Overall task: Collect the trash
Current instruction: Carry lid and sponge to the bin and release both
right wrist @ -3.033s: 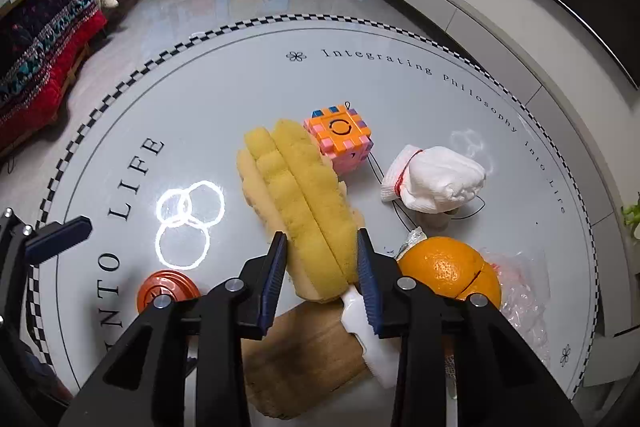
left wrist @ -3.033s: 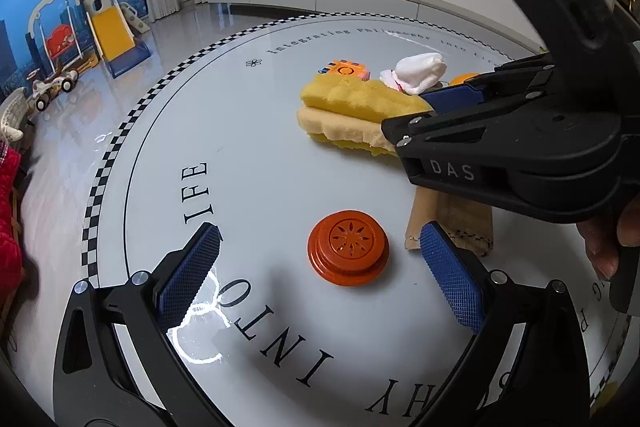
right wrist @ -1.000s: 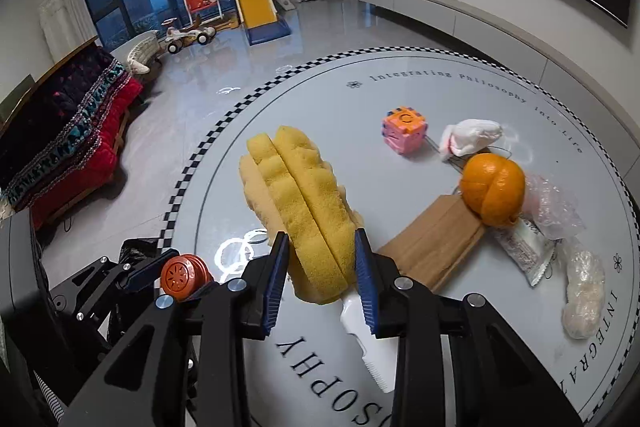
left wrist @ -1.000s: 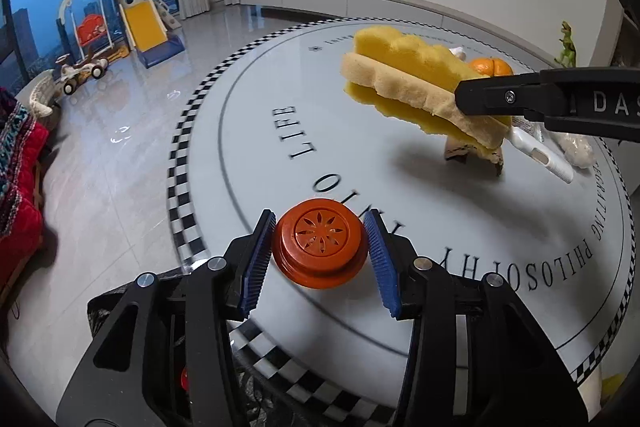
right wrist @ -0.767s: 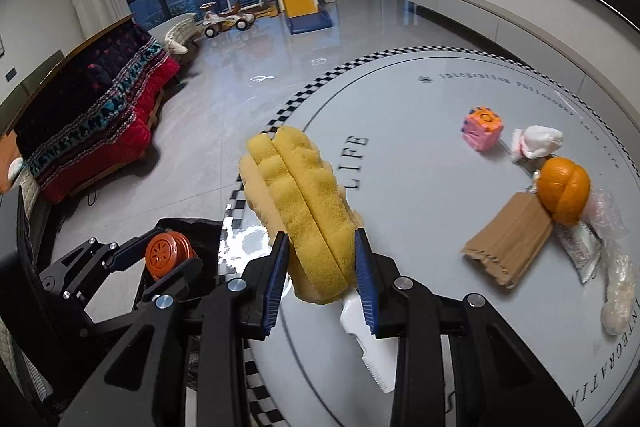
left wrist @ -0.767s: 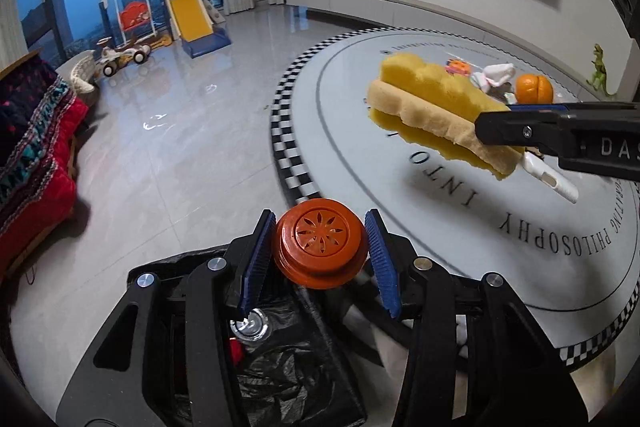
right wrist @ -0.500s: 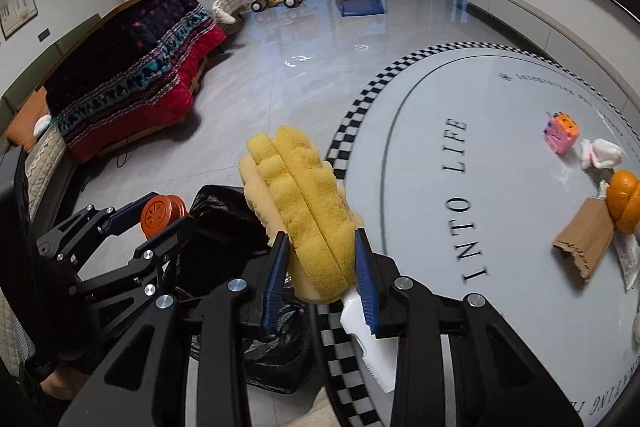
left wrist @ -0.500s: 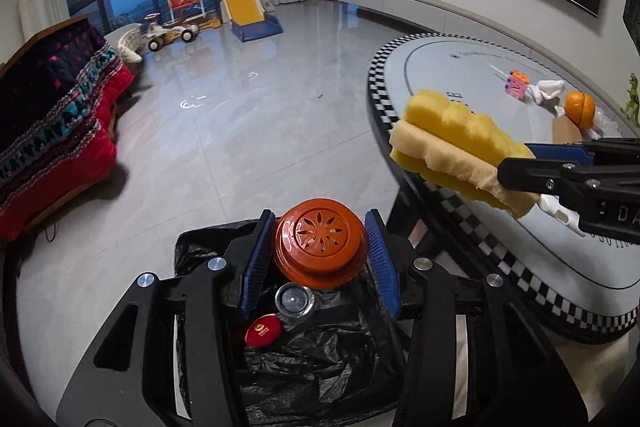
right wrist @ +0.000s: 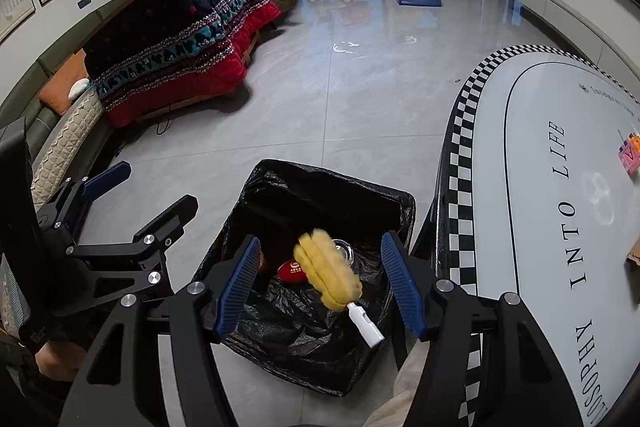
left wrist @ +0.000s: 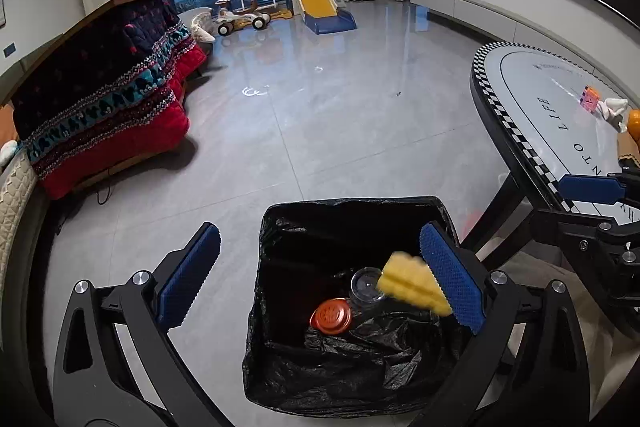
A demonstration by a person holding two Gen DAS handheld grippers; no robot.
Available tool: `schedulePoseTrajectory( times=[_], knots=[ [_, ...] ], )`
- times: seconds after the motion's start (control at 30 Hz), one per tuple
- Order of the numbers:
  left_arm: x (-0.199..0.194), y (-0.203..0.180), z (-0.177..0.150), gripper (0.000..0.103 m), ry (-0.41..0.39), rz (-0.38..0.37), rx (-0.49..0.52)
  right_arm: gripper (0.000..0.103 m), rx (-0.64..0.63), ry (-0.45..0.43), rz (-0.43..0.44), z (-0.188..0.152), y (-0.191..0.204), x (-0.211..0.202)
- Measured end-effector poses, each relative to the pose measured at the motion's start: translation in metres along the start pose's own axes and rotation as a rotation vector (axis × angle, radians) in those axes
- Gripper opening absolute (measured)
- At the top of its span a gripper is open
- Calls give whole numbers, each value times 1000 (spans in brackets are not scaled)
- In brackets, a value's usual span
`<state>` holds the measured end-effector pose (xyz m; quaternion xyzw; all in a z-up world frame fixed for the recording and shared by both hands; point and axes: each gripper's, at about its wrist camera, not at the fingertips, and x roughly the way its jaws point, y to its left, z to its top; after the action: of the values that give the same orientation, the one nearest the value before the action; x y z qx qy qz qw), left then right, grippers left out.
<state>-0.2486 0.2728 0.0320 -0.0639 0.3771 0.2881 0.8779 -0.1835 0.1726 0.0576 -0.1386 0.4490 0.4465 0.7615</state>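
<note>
Left: sofa with red/dark patterned blanket (left wrist: 104, 107), grey tile floor (left wrist: 320, 107); toy slide (left wrist: 320, 3) and swing at the far windows.

Left gripper (left wrist: 320, 275): jaws spread wide, nothing between them, hovering over the near-left rim of the bin (left wrist: 348, 205), which has a black liner and stands on the floor just beside the table.

In the bin: orange lid (left wrist: 331, 315) lying on the liner, touching a clear round container (left wrist: 366, 285). Yellow sponge brush (right wrist: 326, 269) is motion-blurred, tilted, white handle (right wrist: 365, 325) pointing toward the camera. Can't tell whether it's airborne or resting on the trash.

Right gripper (right wrist: 322, 287): jaws also wide apart, holding nothing, right above the bin opening; brush shows between the fingers but touches neither pad.

Right: round white table (left wrist: 520, 131), checkered edge, black lettering. Still on it at the far side: pink/orange cube (left wrist: 590, 99), white wad (left wrist: 612, 109), an orange (left wrist: 634, 123), brown cardboard (left wrist: 626, 147).
</note>
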Motion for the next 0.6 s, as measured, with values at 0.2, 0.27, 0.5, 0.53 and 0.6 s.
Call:
schedulePoseTrajectory(
  times=[0.2,0.27,0.5,0.53,0.6],
  knots=[
    [1,-10,1,97,0,-14,15,64,11,-26,-15,-1,-5,-7],
    [2,-10,2,97,1,-23,23,64,19,-34,-20,-1,-9,-10],
    [0,-29,12,97,-4,-68,48,64,39,-71,-37,-3,-28,-24],
    [0,-34,14,97,-5,-75,53,64,44,-78,-42,-4,-32,-27],
    [-1,-44,19,97,-10,-91,70,64,56,-89,-51,-5,-39,-32]
  ],
)
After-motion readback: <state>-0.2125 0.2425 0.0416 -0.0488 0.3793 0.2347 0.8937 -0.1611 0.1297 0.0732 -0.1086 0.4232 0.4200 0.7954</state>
